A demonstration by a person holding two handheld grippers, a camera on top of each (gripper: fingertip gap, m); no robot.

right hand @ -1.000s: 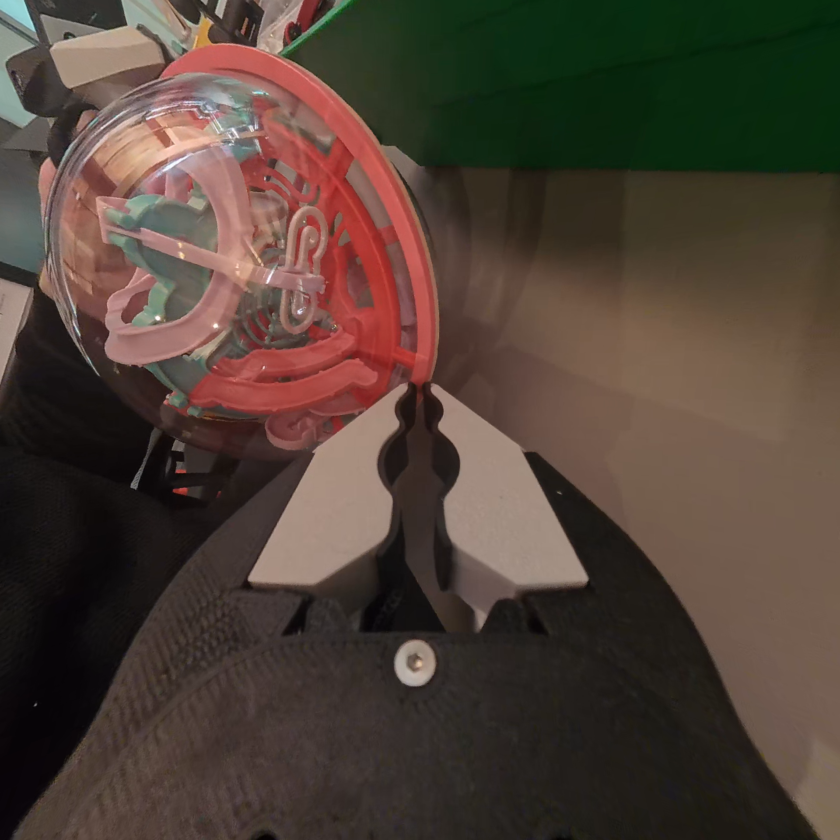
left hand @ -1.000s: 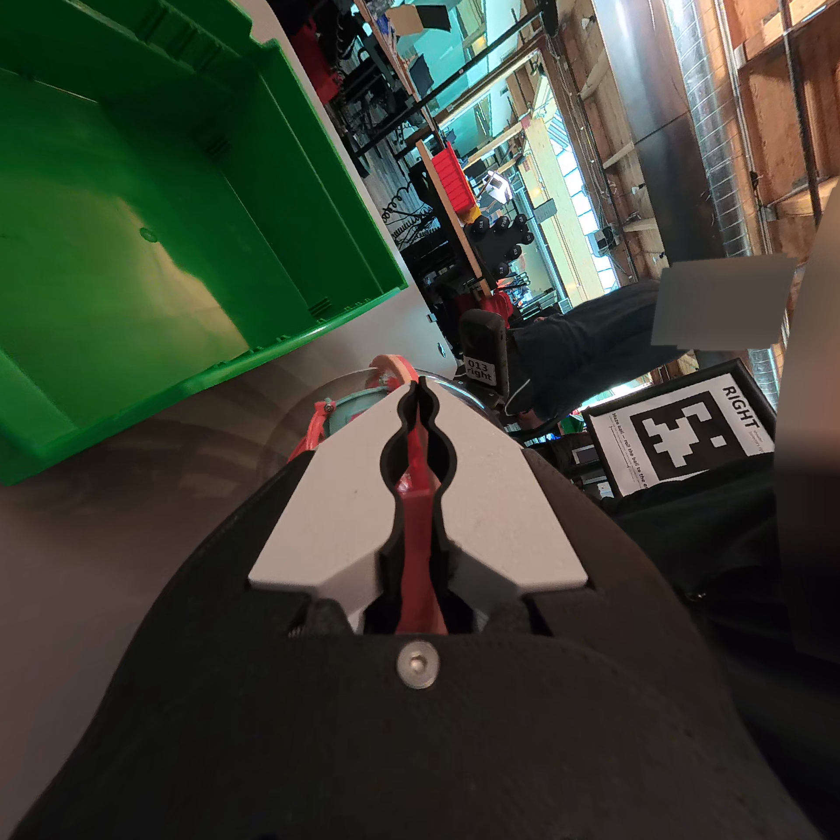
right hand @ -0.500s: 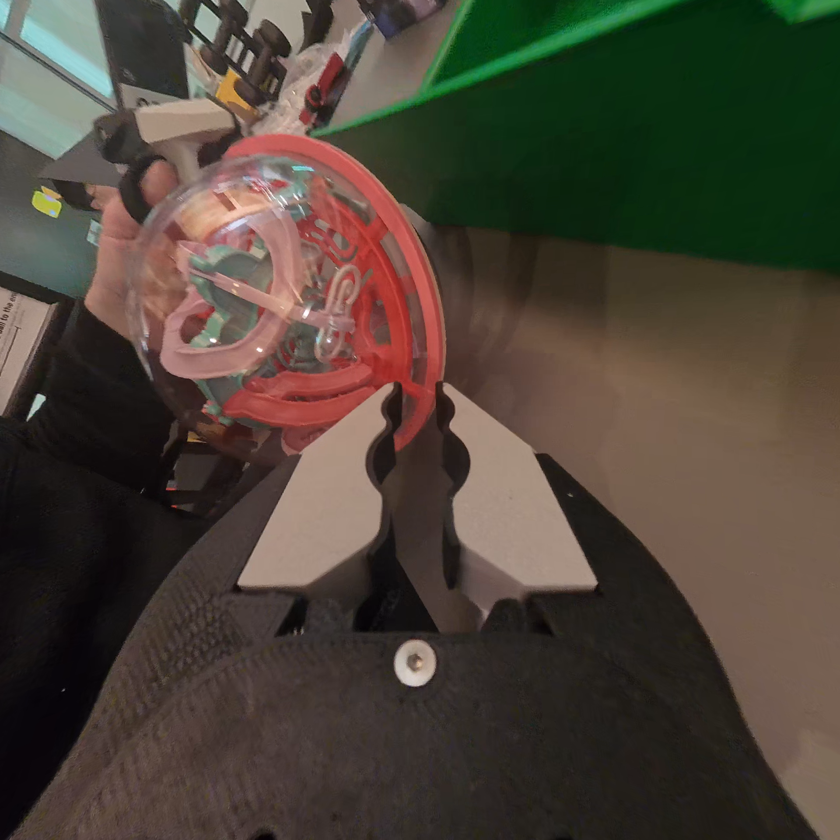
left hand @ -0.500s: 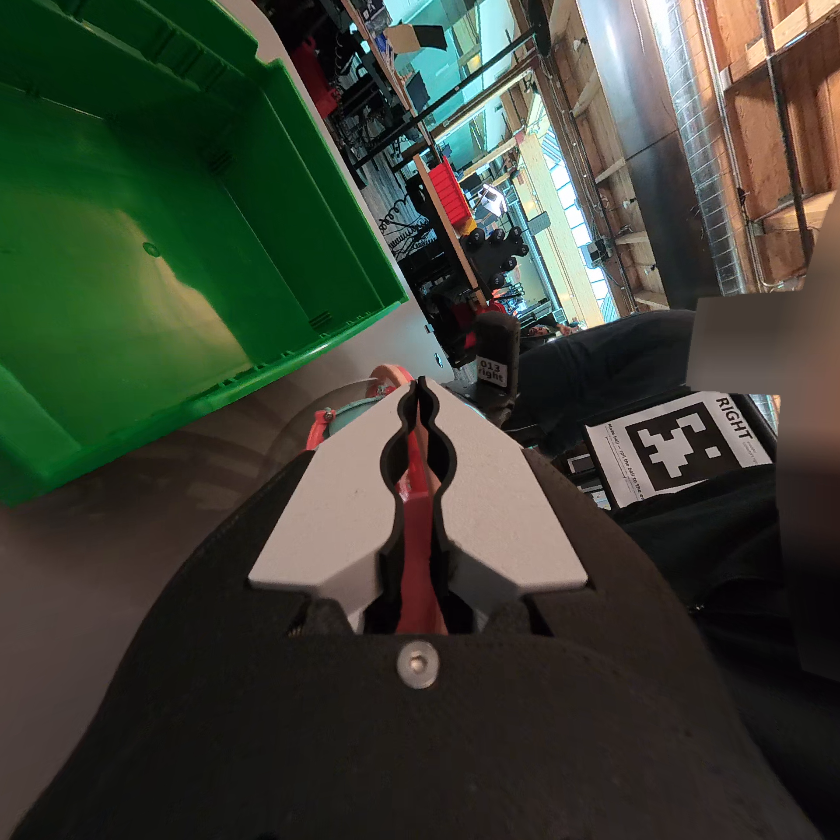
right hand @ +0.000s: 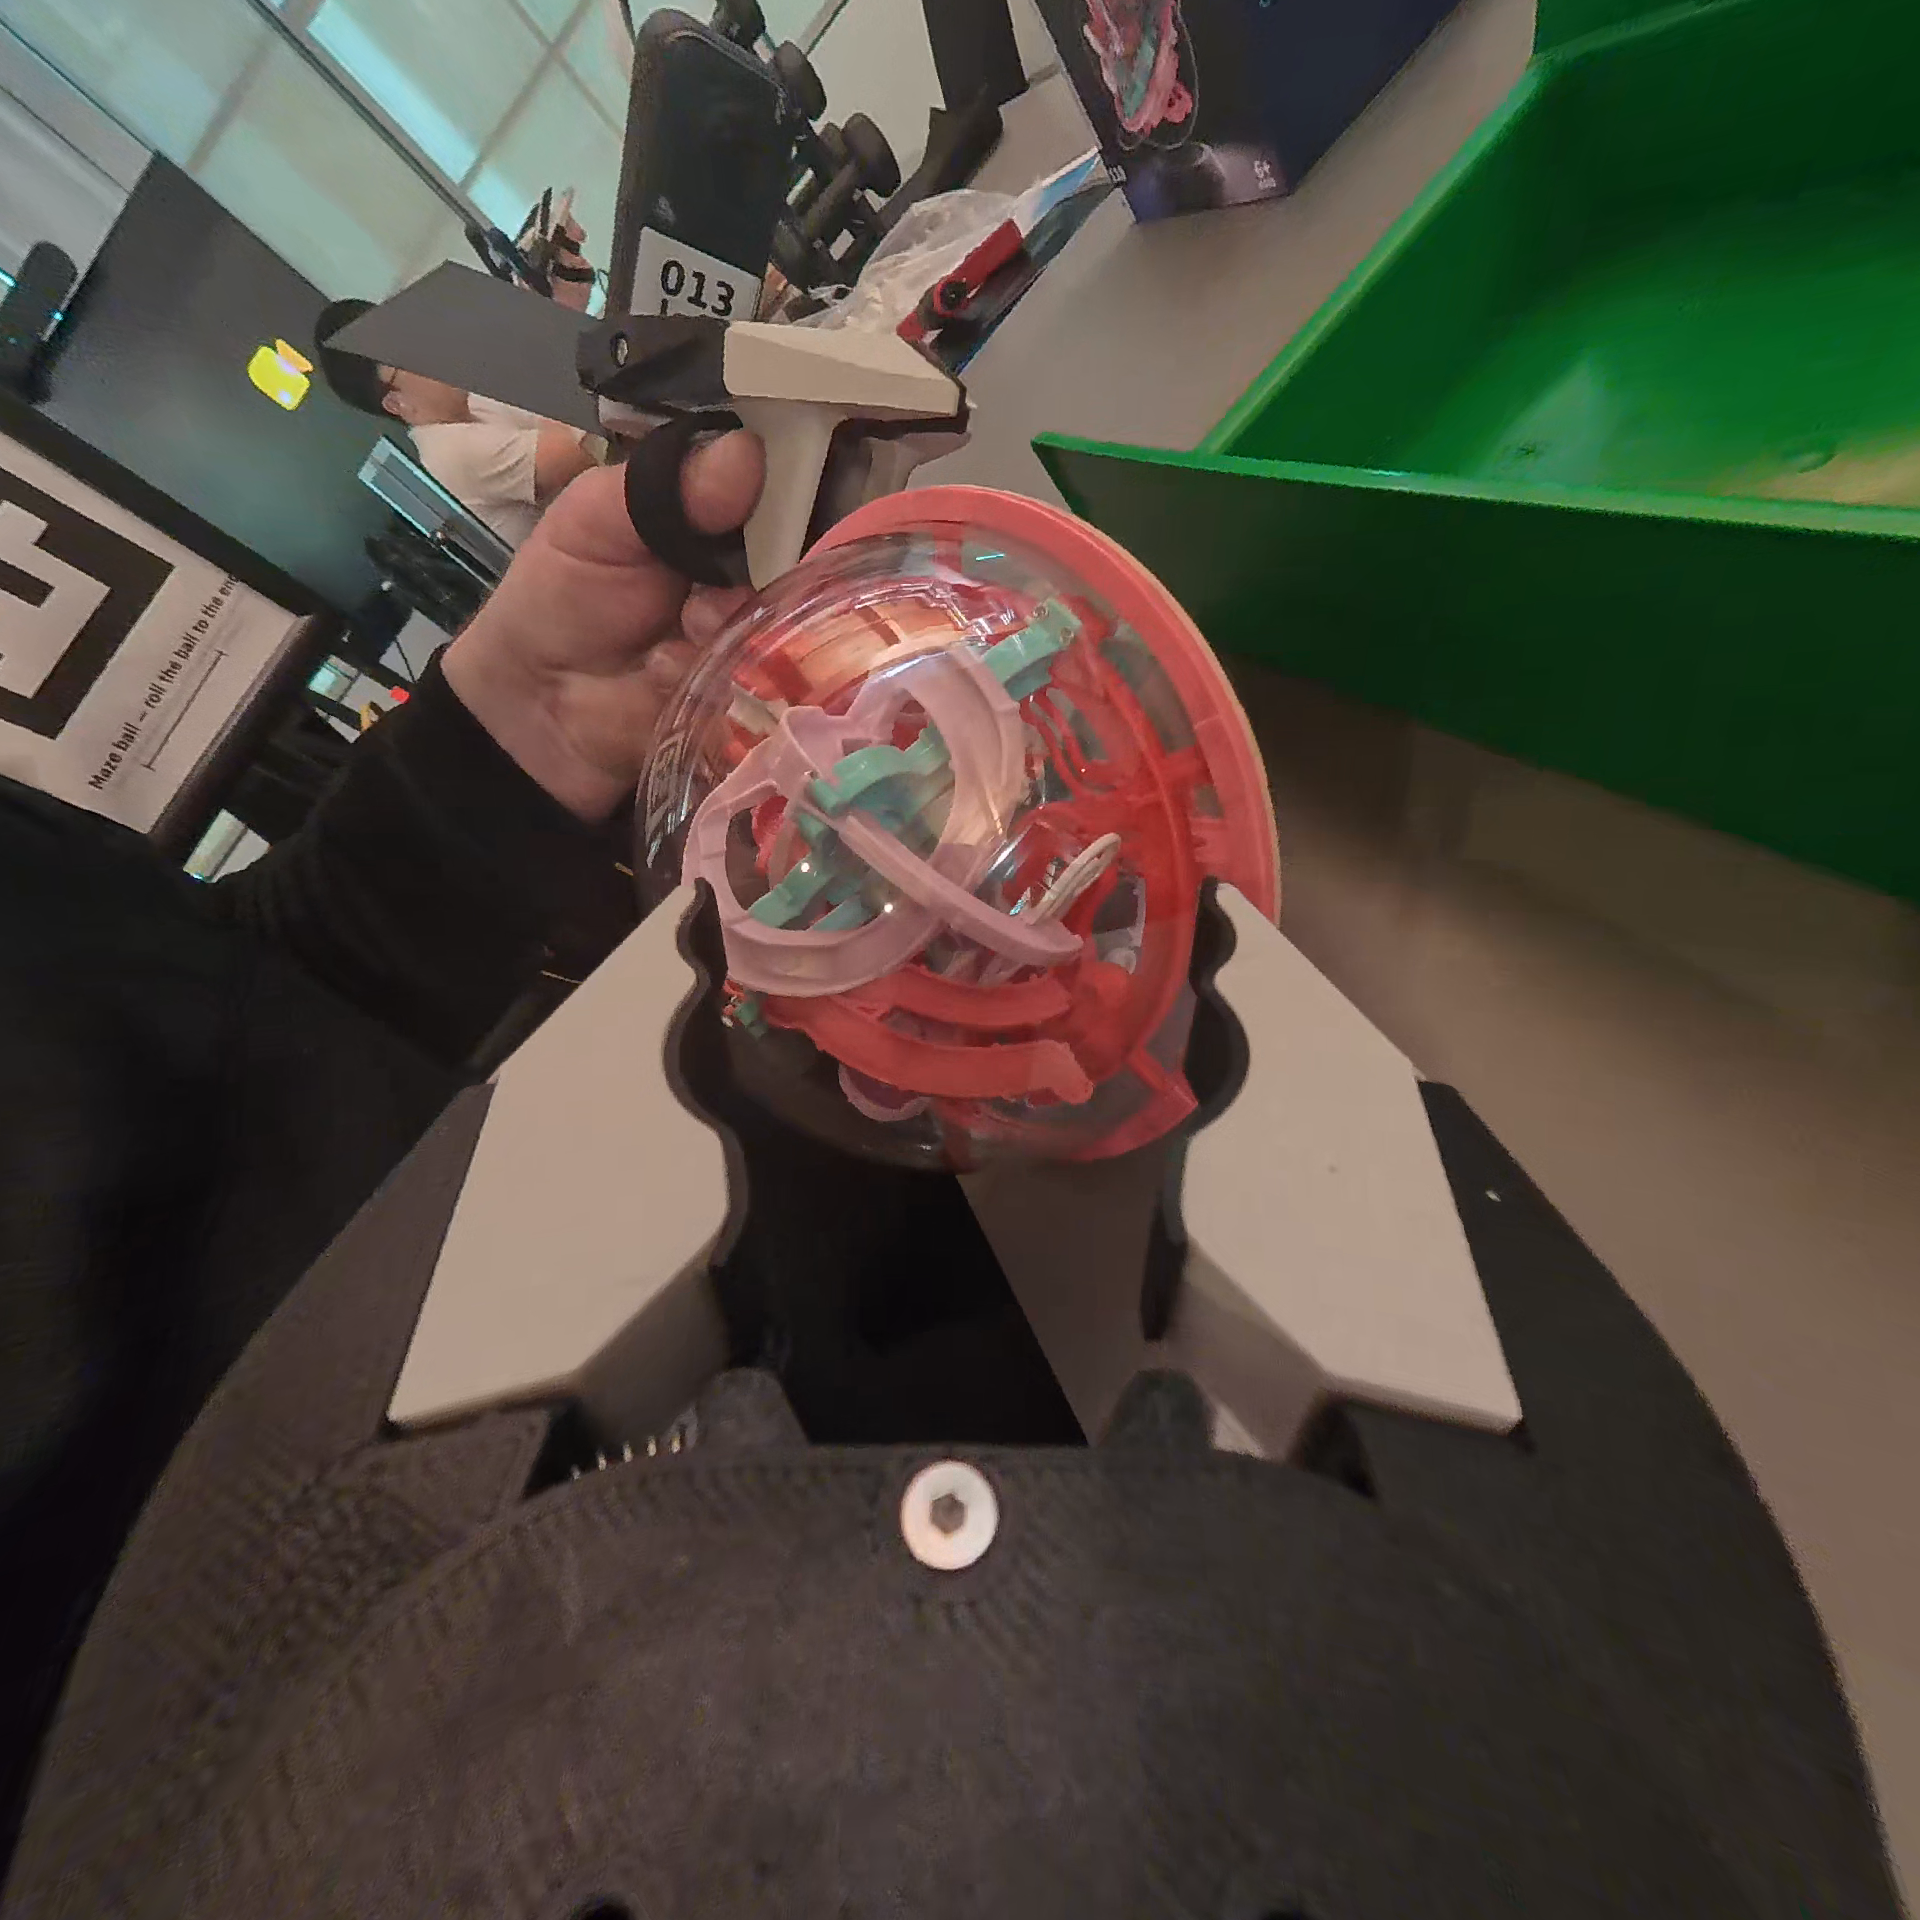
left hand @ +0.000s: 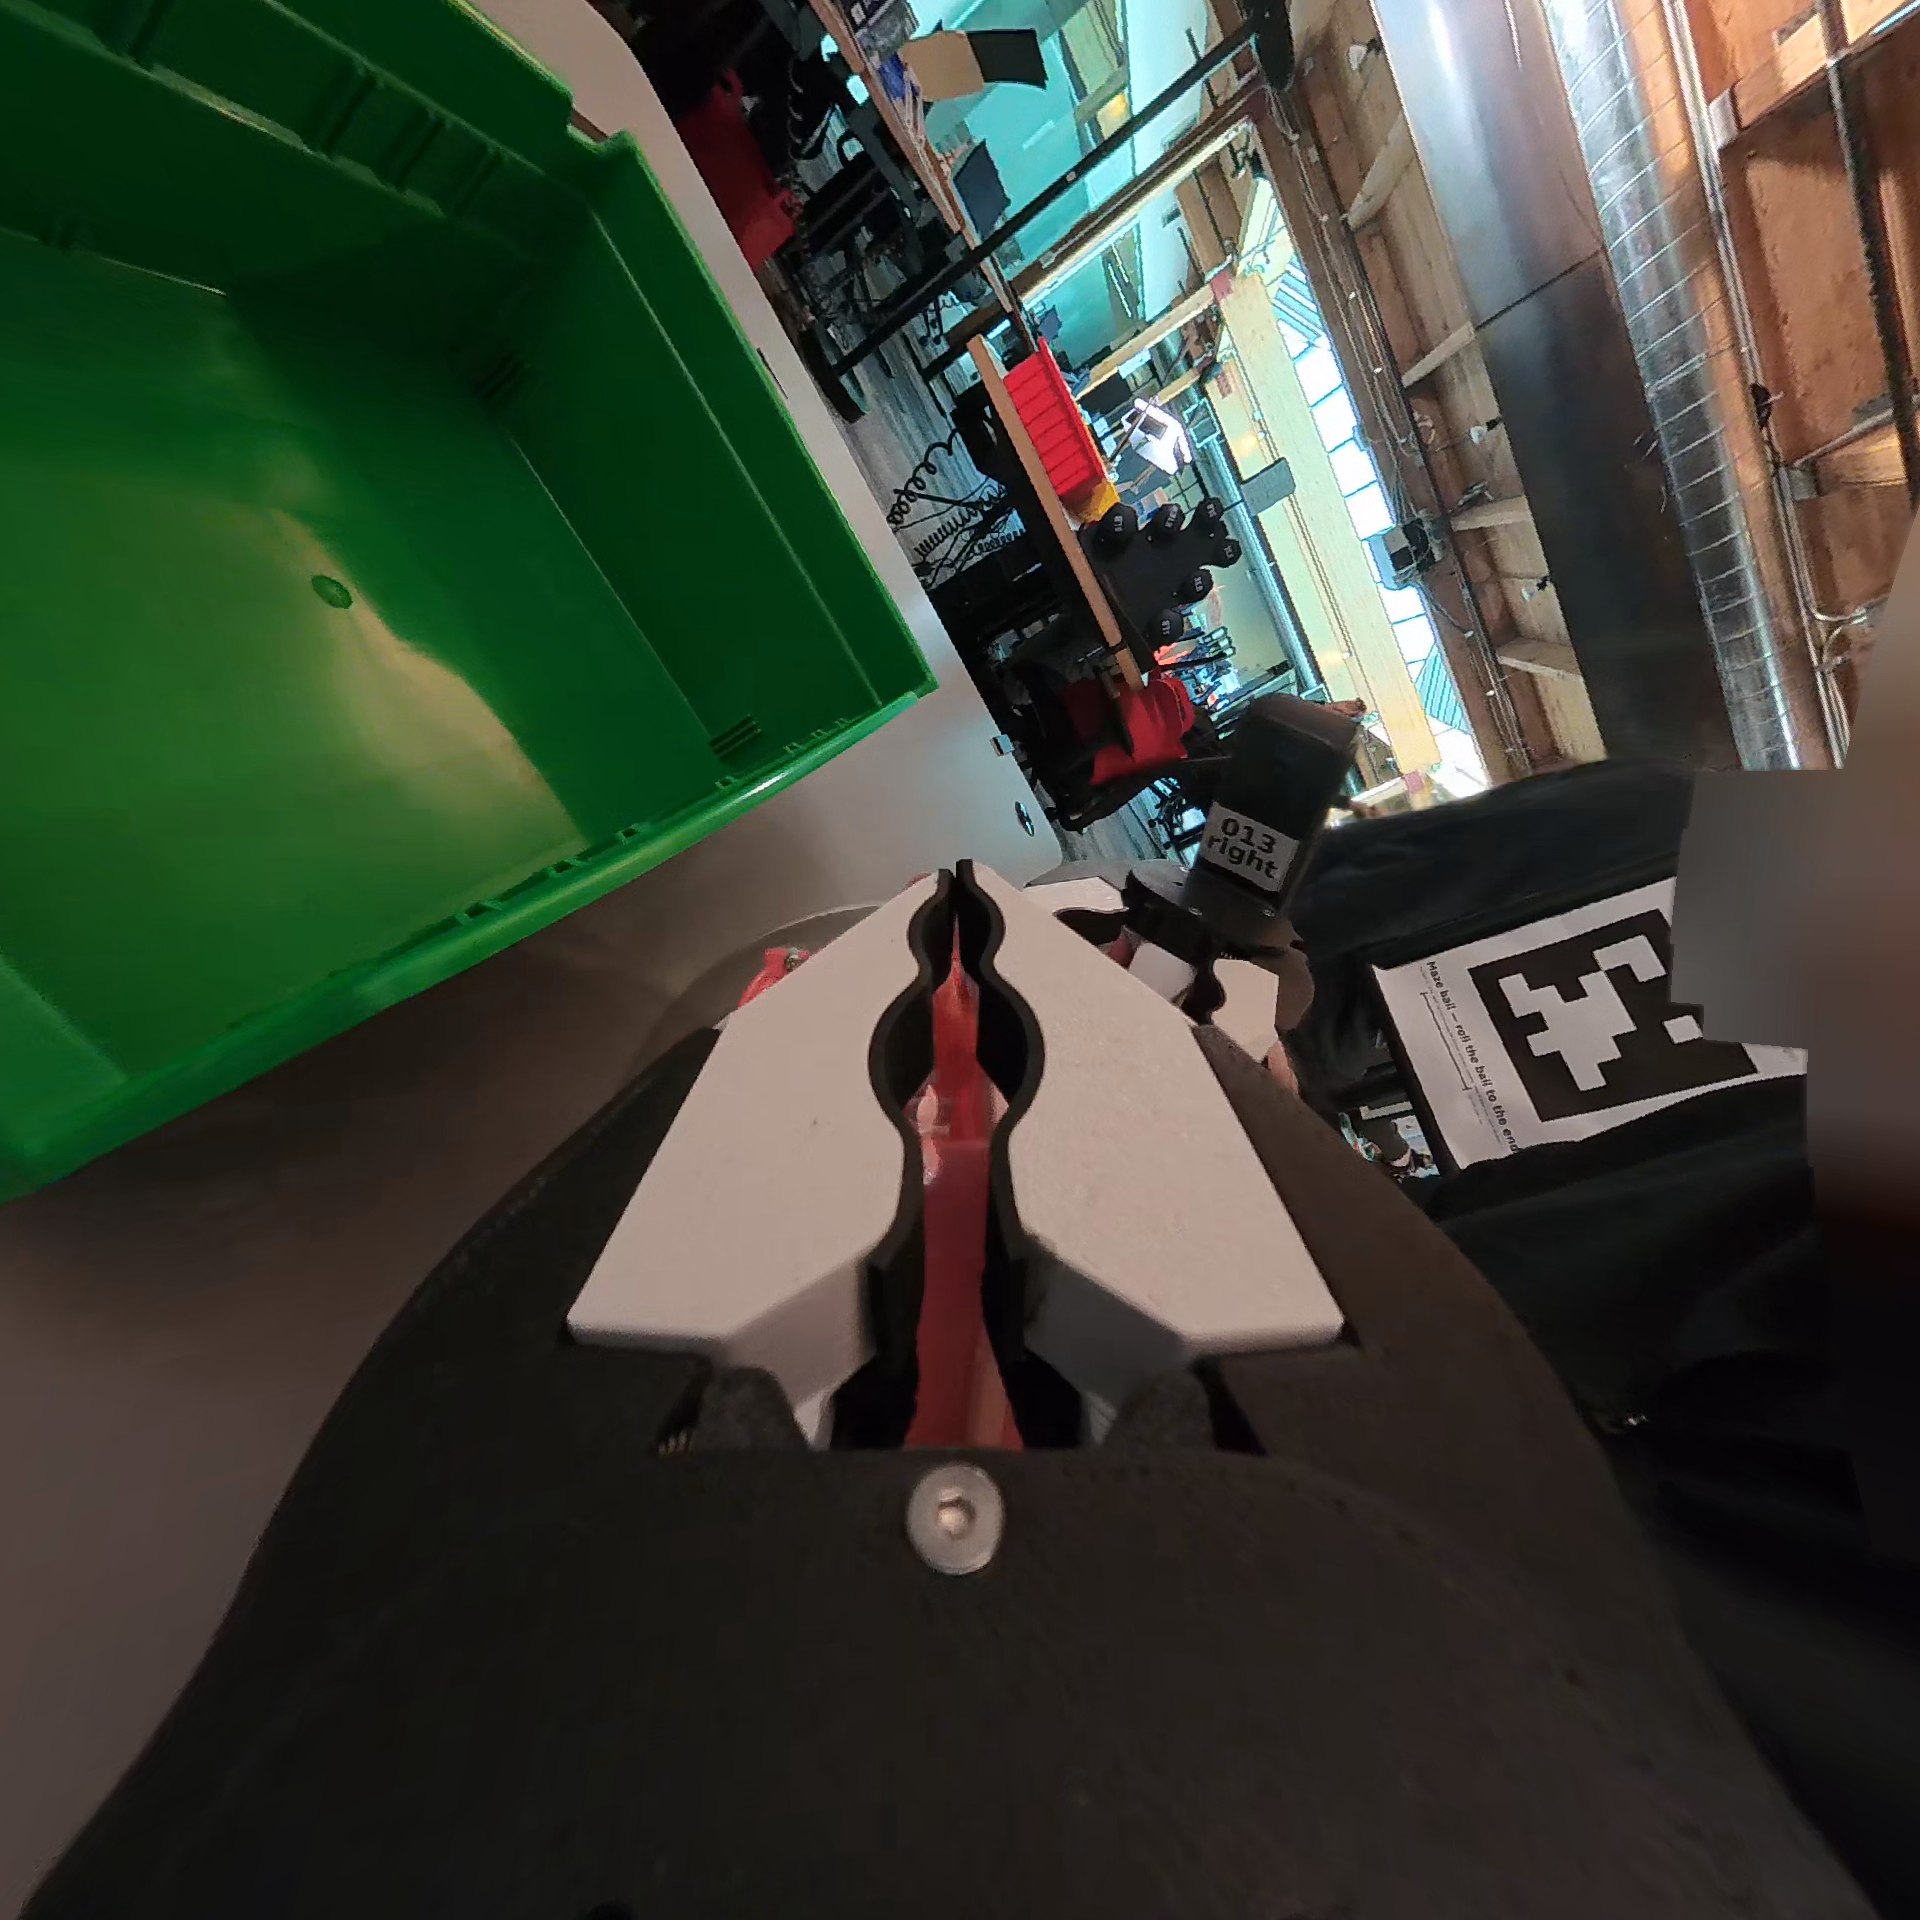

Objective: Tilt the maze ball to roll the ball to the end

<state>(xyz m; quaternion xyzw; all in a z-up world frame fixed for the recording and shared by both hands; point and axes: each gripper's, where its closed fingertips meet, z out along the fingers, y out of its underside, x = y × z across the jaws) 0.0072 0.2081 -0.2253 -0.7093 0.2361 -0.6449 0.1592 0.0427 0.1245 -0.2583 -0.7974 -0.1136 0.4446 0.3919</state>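
The maze ball [right hand: 935, 831], a clear sphere with a red equatorial rim and pink, teal and red tracks inside, was held in the air above the near part of the bench [right hand: 1558, 1195], clear of its surface. The left gripper [left hand: 956, 883] had its two fingers closed on the red rim [left hand: 951, 1195], which ran up the slot between them; the other view showed the same gripper at the top of the sphere with a hand [right hand: 603, 644] on its grip. The right gripper [right hand: 956, 904] had its fingers spread wide on either side of the lower half of the sphere; whether the pads pressed on it could not be told. The small rolling ball could not be picked out among the tracks, so progress along the maze could not be judged; the tilting appeared unfinished, with the sphere supported by one grasp for certain. A green bin [right hand: 1558, 571] stood close behind the sphere toward the far edge of the bench and limited any swing that way. A dark box [right hand: 1195, 125] lay farther back, and a marker card [left hand: 1558, 1039] stood off the near side.
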